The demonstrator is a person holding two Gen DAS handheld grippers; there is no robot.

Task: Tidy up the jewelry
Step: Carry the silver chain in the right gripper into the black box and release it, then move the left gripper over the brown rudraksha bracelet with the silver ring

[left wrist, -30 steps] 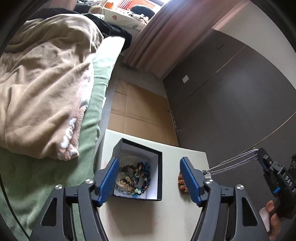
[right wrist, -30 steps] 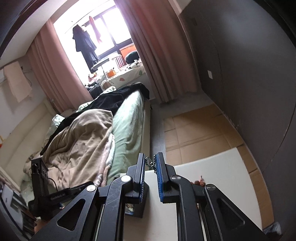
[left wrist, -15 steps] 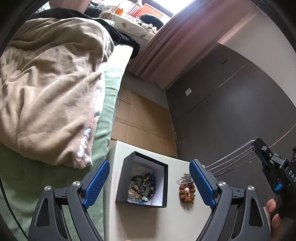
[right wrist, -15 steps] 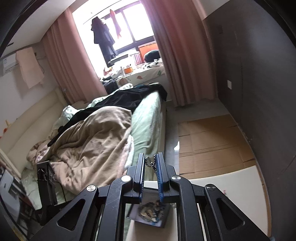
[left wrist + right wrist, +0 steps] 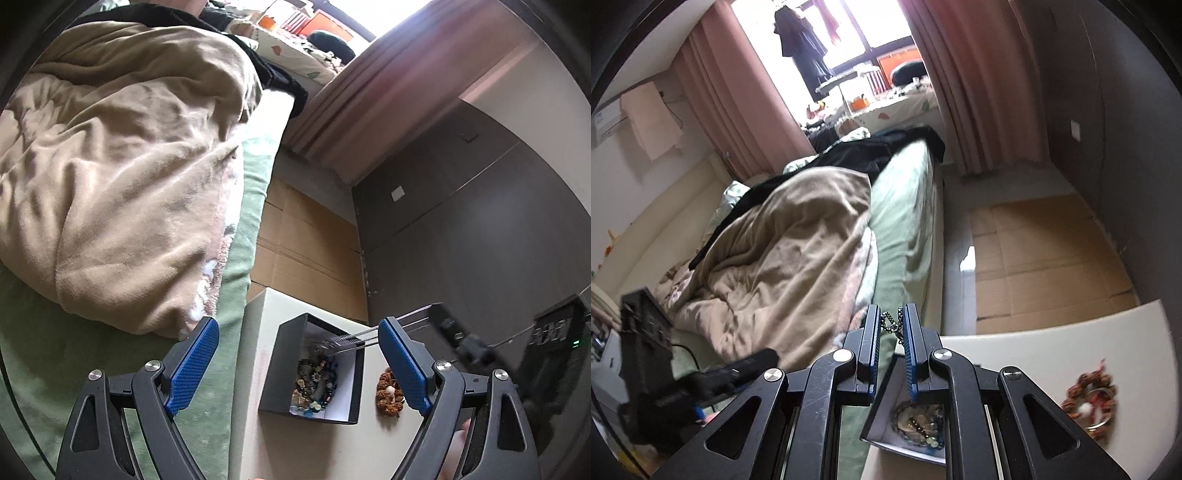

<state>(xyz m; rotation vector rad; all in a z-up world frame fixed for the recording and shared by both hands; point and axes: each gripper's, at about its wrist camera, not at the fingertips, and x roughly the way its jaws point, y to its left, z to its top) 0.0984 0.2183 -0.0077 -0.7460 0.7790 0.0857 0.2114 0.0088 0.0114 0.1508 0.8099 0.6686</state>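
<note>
A black jewelry box (image 5: 275, 363) with a white lining stands open on the pale table (image 5: 255, 332), with beaded bracelets (image 5: 316, 380) inside. A brown bead bracelet (image 5: 388, 391) lies on the table right of it. My left gripper (image 5: 295, 362) is open and empty, raised above the box. My right gripper (image 5: 892, 325) is shut on a thin metal chain (image 5: 891, 320) and holds it over the box (image 5: 886, 413), whose beads (image 5: 919, 421) show below. The brown bracelet (image 5: 1087, 402) lies at the right.
A bed with a green sheet (image 5: 44, 354) and a beige blanket (image 5: 122, 177) lies left of the table. Flattened cardboard (image 5: 306, 243) covers the floor beyond. A dark wall (image 5: 461, 258) is at the right, curtains (image 5: 979, 85) behind.
My left gripper has risen and pulled back from the box, so box and table look smaller. My right gripper has carried the chain left, to above the box.
</note>
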